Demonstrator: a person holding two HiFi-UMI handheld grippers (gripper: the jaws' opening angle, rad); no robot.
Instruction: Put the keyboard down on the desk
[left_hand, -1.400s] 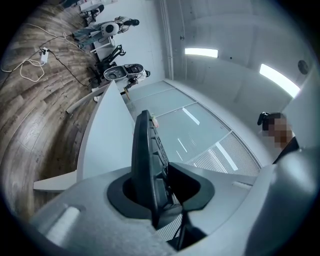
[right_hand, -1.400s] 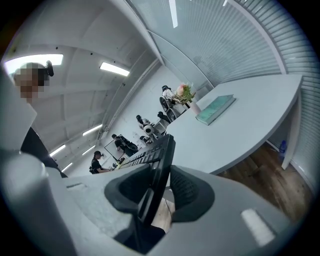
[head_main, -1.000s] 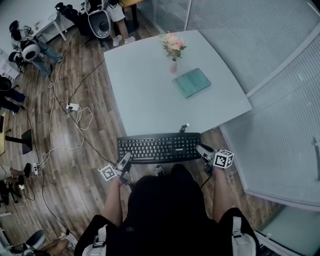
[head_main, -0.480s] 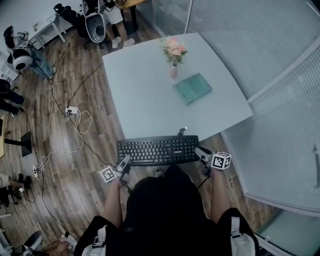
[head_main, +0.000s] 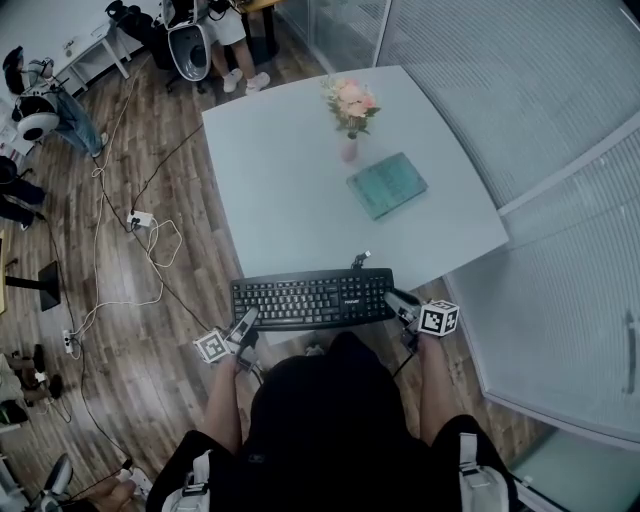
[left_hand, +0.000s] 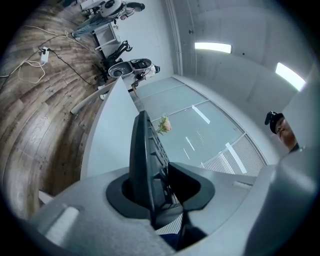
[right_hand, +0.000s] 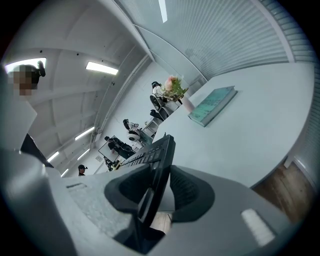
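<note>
Keyboard (head_main: 312, 298) not down yet: you've got it clamped at both ends, left gripper (head_main: 245, 322) and right gripper (head_main: 400, 303), held at the near edge of the desk (head_main: 290, 200). Lowering and release remain.

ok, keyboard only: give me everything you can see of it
The keyboard is black, full-size and looks like plastic, with a short cable coming off its back edge. It sits keys up and about level, its long side along the near edge of the white desk, and in the head view it overlaps that edge. The left gripper and right gripper are each clamped on one short end. Whether its underside touches the desk can't be told.
</note>
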